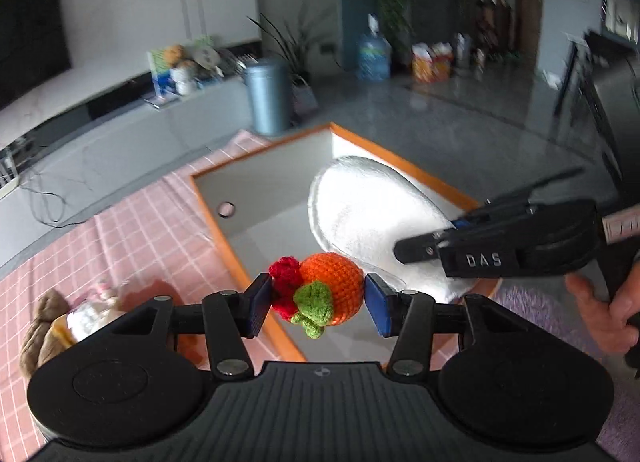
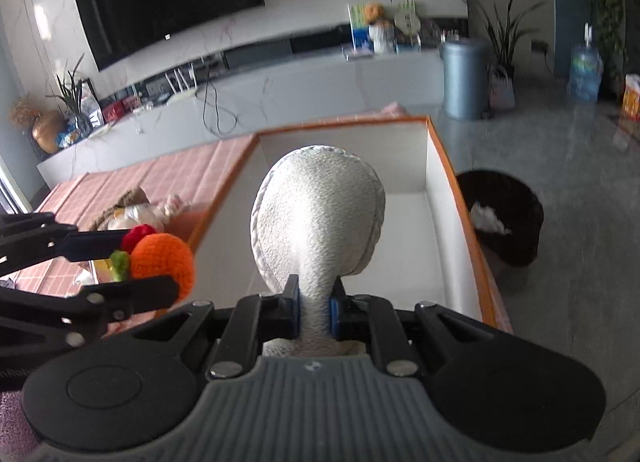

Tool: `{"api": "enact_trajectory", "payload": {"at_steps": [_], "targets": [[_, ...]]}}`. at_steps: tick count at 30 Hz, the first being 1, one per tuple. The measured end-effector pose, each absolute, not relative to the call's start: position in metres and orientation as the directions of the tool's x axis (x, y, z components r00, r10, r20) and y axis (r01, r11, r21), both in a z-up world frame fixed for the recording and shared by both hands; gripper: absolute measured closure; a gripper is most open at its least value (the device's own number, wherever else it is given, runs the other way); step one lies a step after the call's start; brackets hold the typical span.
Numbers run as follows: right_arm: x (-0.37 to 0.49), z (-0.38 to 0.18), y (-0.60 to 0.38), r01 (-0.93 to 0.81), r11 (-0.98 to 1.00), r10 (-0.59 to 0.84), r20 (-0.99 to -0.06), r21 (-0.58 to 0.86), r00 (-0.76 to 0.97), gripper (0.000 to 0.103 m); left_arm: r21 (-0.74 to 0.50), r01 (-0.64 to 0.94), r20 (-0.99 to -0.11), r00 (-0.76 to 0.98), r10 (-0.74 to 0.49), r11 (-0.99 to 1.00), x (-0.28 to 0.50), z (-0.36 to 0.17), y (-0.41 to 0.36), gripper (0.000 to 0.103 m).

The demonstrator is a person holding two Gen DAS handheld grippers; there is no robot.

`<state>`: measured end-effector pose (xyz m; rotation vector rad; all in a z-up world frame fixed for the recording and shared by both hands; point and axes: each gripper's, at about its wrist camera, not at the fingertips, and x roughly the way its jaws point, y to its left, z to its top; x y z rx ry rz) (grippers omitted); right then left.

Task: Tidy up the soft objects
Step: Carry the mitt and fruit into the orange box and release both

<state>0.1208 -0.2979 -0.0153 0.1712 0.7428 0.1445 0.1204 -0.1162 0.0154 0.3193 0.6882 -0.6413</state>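
My left gripper (image 1: pixel 318 298) pinches the crocheted orange toy (image 1: pixel 330 288) over the near edge of the box (image 1: pixel 224 240), and my right gripper (image 2: pixel 315 312) is clamped on the white slipper (image 2: pixel 318 218) above its inside. Neither has been let go, and the box floor looks bare so far. Farther left on the pink cloth (image 1: pixel 132 222) a brown plush doll (image 1: pixel 44 322) waits, with nothing blocking either drop.

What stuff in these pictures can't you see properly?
- Stuffed toy on the pink cloth: left wrist view, half hidden behind the left hand-held gripper, which holds the crochet orange.
- Box floor: right wrist view, mostly covered by the white slipper in the right hand-held gripper.
- Shelf items: left wrist view, too small and blurred.
- Slipper's heel: both views, hidden by the right hand-held gripper.
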Motion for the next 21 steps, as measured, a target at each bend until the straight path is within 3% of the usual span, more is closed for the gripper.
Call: {"api": "enact_trajectory", "payload": {"at_steps": [8, 21], "targets": [[0.161, -0.037, -0.315, -0.094, 0.967, 0.245, -0.774, 0.235, 0.583, 0.089, 0.087, 0.724, -0.830, 0.432, -0.352, 0.685, 0.157, -0.016, -0.145, 0.045], [0.197, -0.069, -0.306, -0.156, 0.961, 0.271, -0.879, 0.227, 0.393, 0.080, 0.057, 0.765, -0.898, 0.320, -0.301, 0.642, 0.174, -0.035, -0.153, 0.045]]}}
